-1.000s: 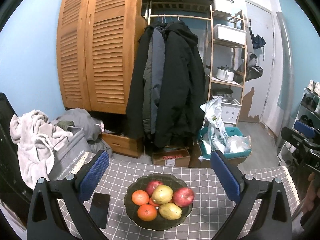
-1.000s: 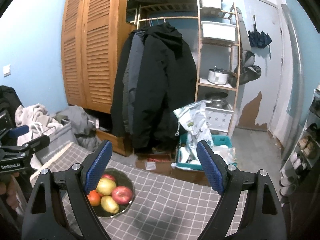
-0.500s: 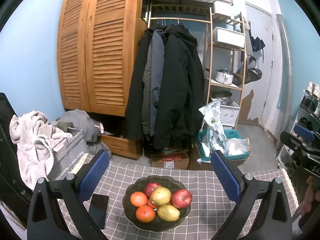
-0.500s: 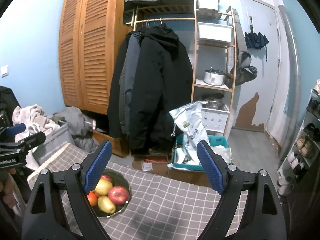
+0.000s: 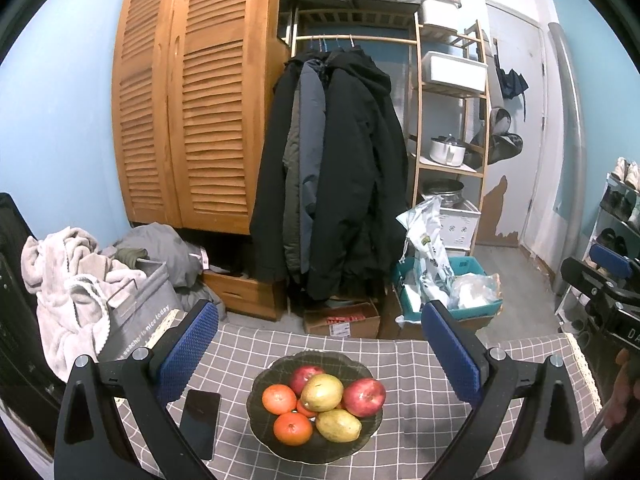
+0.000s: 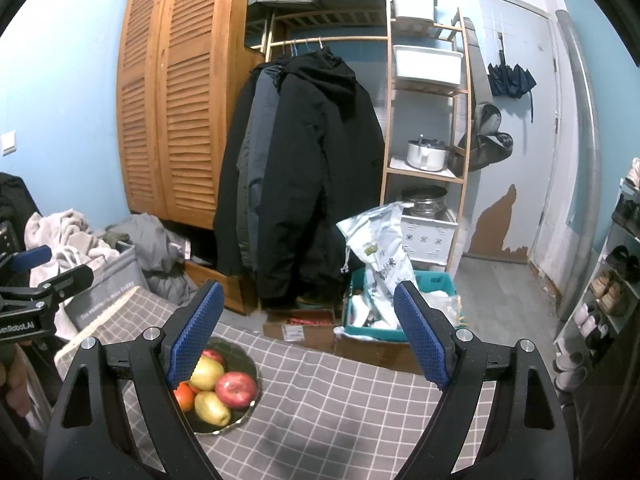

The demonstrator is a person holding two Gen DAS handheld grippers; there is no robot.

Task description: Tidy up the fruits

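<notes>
fruit piled in the bowl, both tools empty

lower centre of the left view, the dark bowl (image 5: pixel 264 432) holds apples, oranges and pears together. the left gripper (image 5: pixel 320 354) and right gripper (image 6: pixel 306 334) are spread wide, holding nothing, above the checked cloth (image 6: pixel 340 408). this fits either fruit gathered already or fruit awaiting sorting; no next move is settled.
</notes>
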